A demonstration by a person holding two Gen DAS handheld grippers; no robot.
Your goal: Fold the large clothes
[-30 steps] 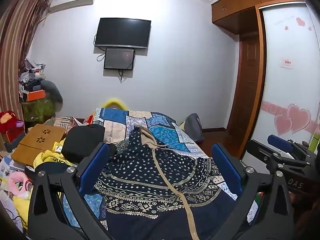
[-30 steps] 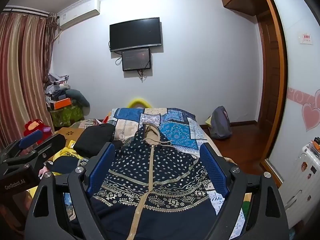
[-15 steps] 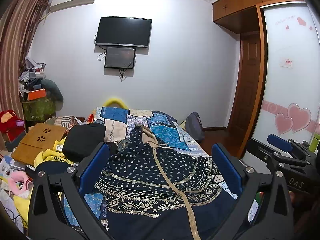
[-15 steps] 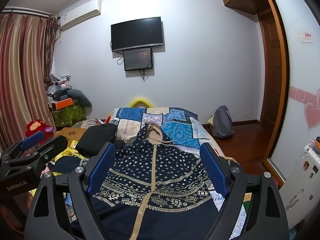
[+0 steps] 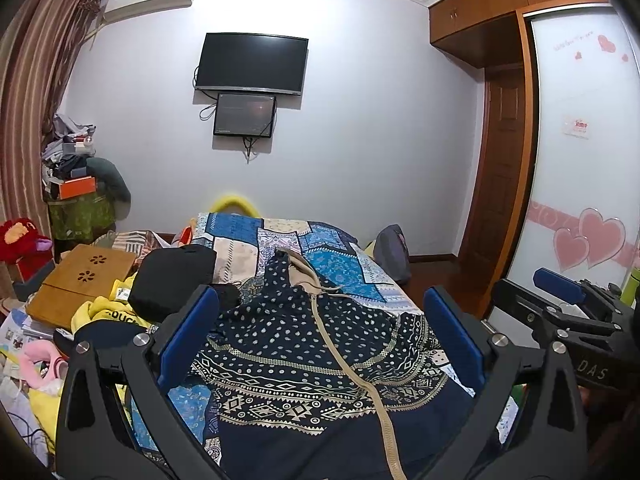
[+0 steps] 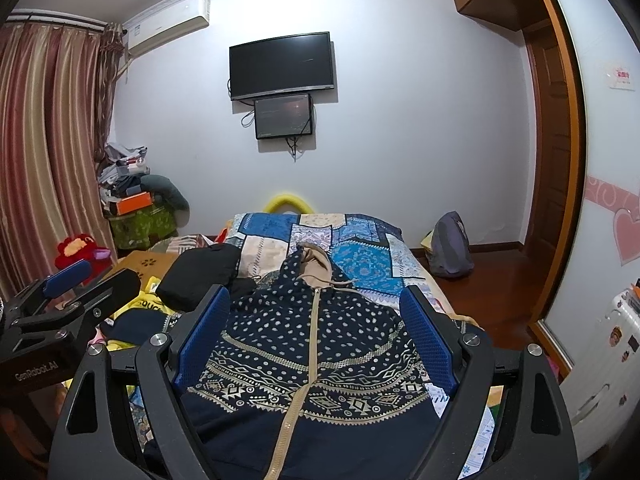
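Observation:
A navy hooded jacket (image 5: 304, 344) (image 6: 312, 336) with white dots, beige patterned bands and a beige zipper lies spread face up on the bed, hood pointing toward the far wall. My left gripper (image 5: 320, 340) hovers above its near half, open, nothing between the blue pads. My right gripper (image 6: 316, 332) hangs likewise over the jacket, open and empty. Each gripper shows in the other's view: the right gripper's body (image 5: 568, 312) at the right edge, the left gripper's body (image 6: 68, 308) at the left edge. The jacket's hem is hidden below the frames.
The bed carries a blue patchwork cover (image 5: 320, 248) (image 6: 360, 248). A black folded bundle (image 5: 172, 276) and yellow clothes (image 5: 100, 312) lie left of the jacket, beside a wooden lap desk (image 5: 84, 284). A backpack (image 6: 450, 244) sits on the floor right; a wardrobe (image 5: 580, 160) stands right.
Both grippers have tilted slightly upward, so the room sits a little lower in the views. The jacket has not moved and both grippers stay open.

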